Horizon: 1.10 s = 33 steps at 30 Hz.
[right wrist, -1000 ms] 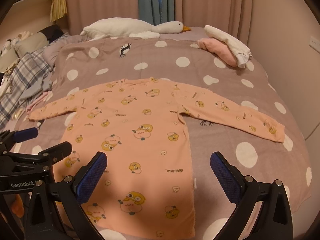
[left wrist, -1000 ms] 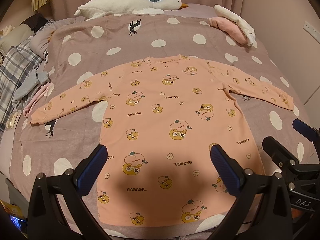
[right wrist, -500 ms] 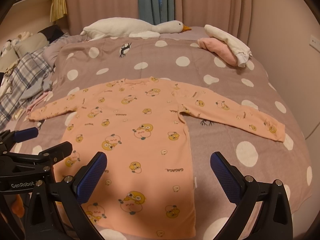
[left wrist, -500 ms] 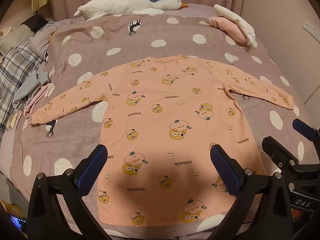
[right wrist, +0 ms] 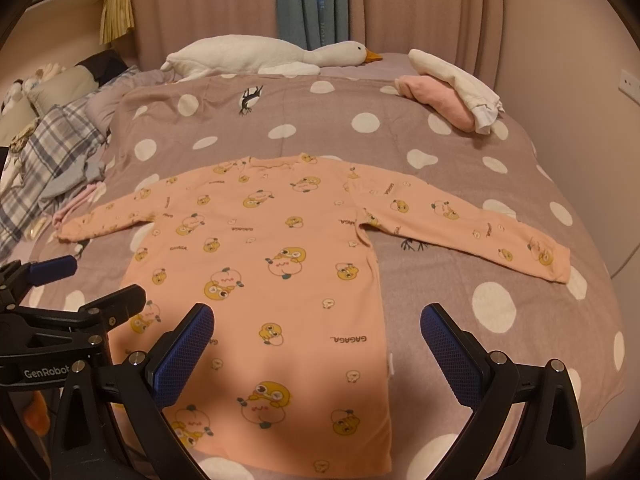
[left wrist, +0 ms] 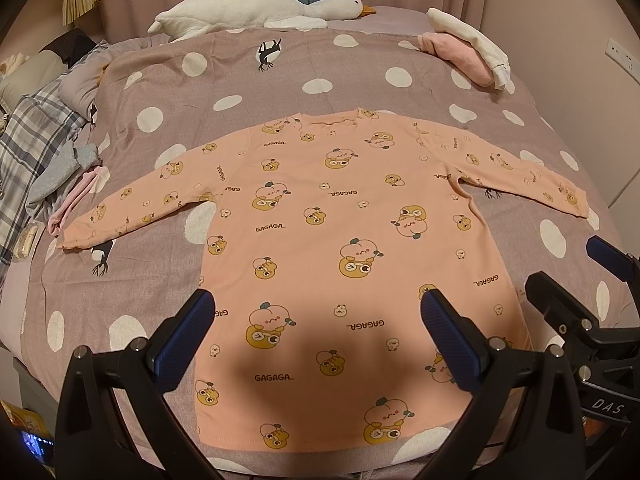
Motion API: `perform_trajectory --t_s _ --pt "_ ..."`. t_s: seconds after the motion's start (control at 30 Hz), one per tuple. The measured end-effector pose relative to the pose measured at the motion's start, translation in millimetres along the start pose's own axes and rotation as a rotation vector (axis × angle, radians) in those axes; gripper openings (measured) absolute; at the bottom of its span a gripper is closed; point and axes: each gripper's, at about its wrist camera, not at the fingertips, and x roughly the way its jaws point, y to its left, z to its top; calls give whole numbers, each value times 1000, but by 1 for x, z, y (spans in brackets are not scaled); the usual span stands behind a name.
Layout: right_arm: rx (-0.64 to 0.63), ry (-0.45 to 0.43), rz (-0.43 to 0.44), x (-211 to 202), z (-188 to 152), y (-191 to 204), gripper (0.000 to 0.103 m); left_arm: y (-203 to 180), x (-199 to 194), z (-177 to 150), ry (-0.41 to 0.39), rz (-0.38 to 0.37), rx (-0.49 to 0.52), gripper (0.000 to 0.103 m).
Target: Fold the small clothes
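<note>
Nearest, the left gripper (left wrist: 318,332) and right gripper (right wrist: 318,344) hover with jaws wide apart and empty above the hem of the peach long-sleeved cartoon-print shirt (left wrist: 340,248). It lies flat, sleeves outspread, on the mauve polka-dot bedspread (left wrist: 240,64). Beyond lies a white plush goose (left wrist: 248,10).

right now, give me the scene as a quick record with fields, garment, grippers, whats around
garment: peach long-sleeved top, spread flat, front up, both sleeves out, unfolded
surface: polka-dot bedspread
left gripper: open, above the hem, holding nothing
right gripper: open, above the top's right edge, holding nothing
far end: white goose plush
far right: pink and white folded clothes
left side: plaid and grey clothes pile
</note>
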Motion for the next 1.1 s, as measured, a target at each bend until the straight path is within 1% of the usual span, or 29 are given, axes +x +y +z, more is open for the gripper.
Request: perform_trajectory --t_s 0.4,0.57,0.63,0.73,0.77,0.83,0.93,0.97,1.03,1.07,1.1 --pt "3 0 -2 0 1 -1 102 0 0 -1 1 0 4 103" --pt "11 1 -1 3 -9 2 102 0 2 -1 6 -7 4 103" --pt "29 6 12 5 -11 -2 102 1 5 -1 16 -26 -5 103" --pt "87 23 76 11 -14 -15 102 7 12 1 43 -109 -57 103" --pt "130 36 127 16 -16 -24 102 12 16 2 54 -144 -89 103" --pt "208 54 195 22 -18 -40 102 19 24 2 74 -191 -151 103" --pt "420 68 304 37 -31 -86 102 32 37 3 104 -289 -260 103" --pt "486 59 321 41 -36 -102 102 35 42 4 116 -316 -286 103" --pt "596 46 323 46 -44 -130 102 39 48 4 126 -366 -331 103" --pt "671 36 312 50 -51 -153 102 42 49 5 122 -387 -352 103" --pt "717 23 298 52 -55 -169 102 43 49 7 119 -397 -363 103"
